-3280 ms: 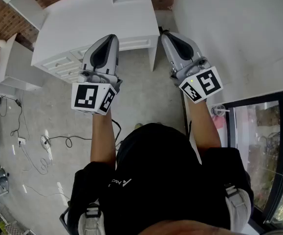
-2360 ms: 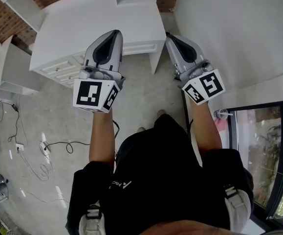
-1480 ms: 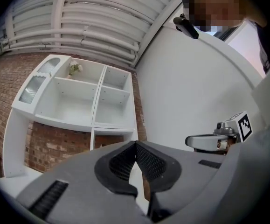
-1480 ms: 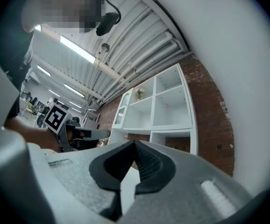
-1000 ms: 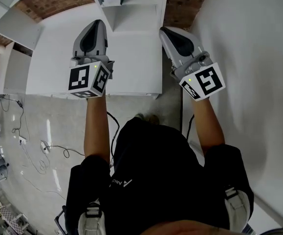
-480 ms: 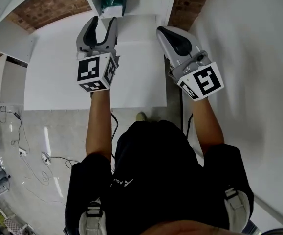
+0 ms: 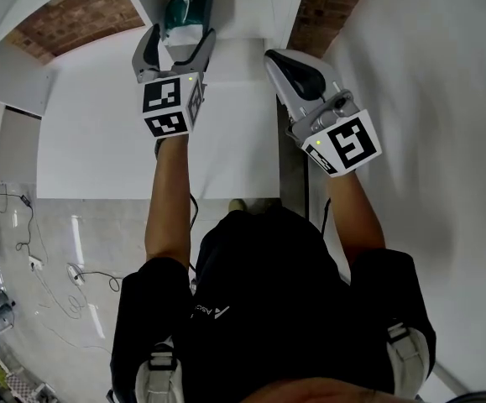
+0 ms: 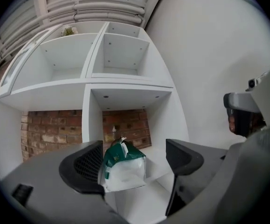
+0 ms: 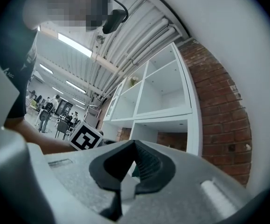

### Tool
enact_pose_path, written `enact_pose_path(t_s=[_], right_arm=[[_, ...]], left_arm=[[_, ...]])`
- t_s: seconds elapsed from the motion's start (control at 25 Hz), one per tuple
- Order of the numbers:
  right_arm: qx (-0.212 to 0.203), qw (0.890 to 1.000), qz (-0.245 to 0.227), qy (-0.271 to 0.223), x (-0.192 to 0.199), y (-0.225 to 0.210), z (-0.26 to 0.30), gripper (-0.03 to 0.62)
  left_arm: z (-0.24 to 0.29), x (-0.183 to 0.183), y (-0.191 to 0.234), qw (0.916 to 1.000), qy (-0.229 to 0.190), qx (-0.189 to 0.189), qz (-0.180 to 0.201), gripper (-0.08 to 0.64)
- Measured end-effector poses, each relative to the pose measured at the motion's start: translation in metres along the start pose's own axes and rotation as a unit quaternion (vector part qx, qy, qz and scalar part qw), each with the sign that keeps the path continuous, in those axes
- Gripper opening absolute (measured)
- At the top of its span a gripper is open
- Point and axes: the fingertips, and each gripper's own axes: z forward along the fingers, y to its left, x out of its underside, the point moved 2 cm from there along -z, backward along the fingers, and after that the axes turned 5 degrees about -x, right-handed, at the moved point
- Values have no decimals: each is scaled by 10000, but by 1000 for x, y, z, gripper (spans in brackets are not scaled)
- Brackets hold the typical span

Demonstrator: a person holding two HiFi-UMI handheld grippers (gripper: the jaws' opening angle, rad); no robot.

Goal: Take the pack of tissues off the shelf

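A green and white pack of tissues (image 8: 123,167) stands in the lower cubby of a white shelf unit (image 8: 125,84). The head view shows the pack (image 7: 185,5) at the top edge. My left gripper (image 7: 176,42) reaches toward it, and its jaws are opening. In the left gripper view the pack sits between the jaws of the left gripper (image 8: 135,160), close beside the left one, and neither pad presses on it. My right gripper (image 7: 286,61) hangs to the right over the counter's edge, its jaws shut with nothing in them; its own view shows the closed tips (image 9: 130,168).
A white counter top (image 7: 100,128) spreads below the shelf. A white wall (image 7: 427,74) rises on the right and a brick wall (image 8: 55,125) stands behind the cubbies. The upper cubbies (image 8: 121,55) hold nothing that I can see. Cables lie on the floor (image 7: 41,259) at the left.
The left gripper has moved forward to the shelf and its jaws have spread apart around the tissue pack. The right gripper stays shut and has barely shifted.
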Motion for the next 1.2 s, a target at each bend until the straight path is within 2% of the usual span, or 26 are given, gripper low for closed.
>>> enact_pose_path(t_s=[0.32, 0.56, 0.68, 0.88, 1.0, 1.2], right_arm=[[-210, 9998, 10, 6, 11, -22, 5, 2], [-323, 9994, 79, 41, 19, -28, 8, 2], [-345, 9994, 78, 50, 25, -33, 8, 2], [-390, 9991, 108, 93, 34, -37, 9, 2], [-407, 9990, 135, 118, 38, -38, 12, 2], [-385, 9990, 152, 144, 42, -41, 13, 2]], left_arm=[[38, 20, 1, 9985, 415, -303, 195, 475], [59, 34, 3, 9963, 678, -467, 249, 496], [67, 40, 13, 9946, 684, -711, 331, 502], [69, 42, 22, 9901, 516, -1106, 693, 502], [73, 46, 22, 9889, 581, -1126, 782, 502], [81, 58, 21, 9898, 724, -1018, 679, 502]])
